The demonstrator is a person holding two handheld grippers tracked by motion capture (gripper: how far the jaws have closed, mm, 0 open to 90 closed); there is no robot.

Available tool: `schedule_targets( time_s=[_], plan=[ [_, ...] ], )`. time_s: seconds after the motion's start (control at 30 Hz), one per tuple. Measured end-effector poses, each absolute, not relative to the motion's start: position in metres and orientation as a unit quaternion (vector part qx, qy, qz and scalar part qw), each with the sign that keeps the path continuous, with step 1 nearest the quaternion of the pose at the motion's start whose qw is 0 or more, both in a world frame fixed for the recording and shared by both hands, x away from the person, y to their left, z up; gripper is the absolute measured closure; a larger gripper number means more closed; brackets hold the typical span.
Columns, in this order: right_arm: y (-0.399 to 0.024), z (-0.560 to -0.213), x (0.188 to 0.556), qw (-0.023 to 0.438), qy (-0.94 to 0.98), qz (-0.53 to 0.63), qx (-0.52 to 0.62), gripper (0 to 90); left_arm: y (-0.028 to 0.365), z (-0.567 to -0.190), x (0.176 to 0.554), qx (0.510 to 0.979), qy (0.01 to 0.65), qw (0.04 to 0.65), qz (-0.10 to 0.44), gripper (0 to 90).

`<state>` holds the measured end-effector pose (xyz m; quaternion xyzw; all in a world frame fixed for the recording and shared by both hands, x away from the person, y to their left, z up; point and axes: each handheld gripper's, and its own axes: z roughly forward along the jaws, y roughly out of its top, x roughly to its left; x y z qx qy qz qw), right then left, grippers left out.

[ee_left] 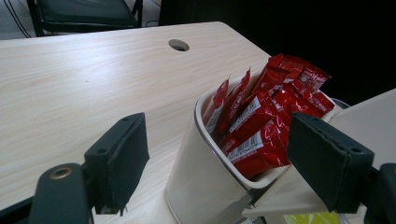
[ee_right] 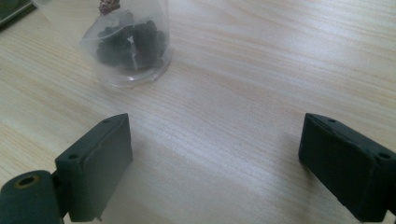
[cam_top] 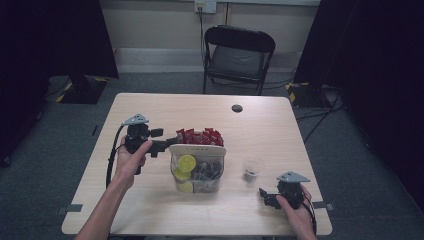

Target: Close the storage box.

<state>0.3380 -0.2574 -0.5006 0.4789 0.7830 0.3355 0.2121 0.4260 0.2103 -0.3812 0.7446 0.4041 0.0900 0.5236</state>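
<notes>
A white caddy in the middle of the table holds red sachets in its far compartment and lime slices with dark items in clear front bins. My left gripper is open at the caddy's left end. In the left gripper view its jaws straddle the white rim beside the red sachets. A clear cup with dark pieces in its bottom stands right of the caddy. My right gripper rests open near the front right edge, pointing toward the cup, nothing between its jaws.
A black folding chair stands behind the table. A cable hole sits near the far edge of the tabletop. Dark curtains hang on both sides. Bare wood lies left of and behind the caddy.
</notes>
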Motion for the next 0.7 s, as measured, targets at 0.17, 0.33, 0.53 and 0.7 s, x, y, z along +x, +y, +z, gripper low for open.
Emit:
schedule_targets(
  time_s=[0.17,0.33,0.53,0.7],
  plan=[
    [-0.257,-0.501,0.338,0.212,0.783,0.335,0.479,9.1,0.211,-0.381,0.424,0.747,0.403,0.521,0.090,20.3],
    [-0.257,-0.501,0.338,0.212,0.783,0.335,0.479,9.1,0.209,-0.380,0.422,0.748,0.400,0.522,0.088,20.3],
    [-0.257,-0.501,0.338,0.212,0.783,0.335,0.479,9.2,0.207,-0.379,0.417,0.753,0.393,0.521,0.085,20.0],
    [-0.257,-0.501,0.338,0.212,0.783,0.335,0.479,9.1,0.206,-0.377,0.414,0.757,0.386,0.521,0.086,19.9]
  ],
)
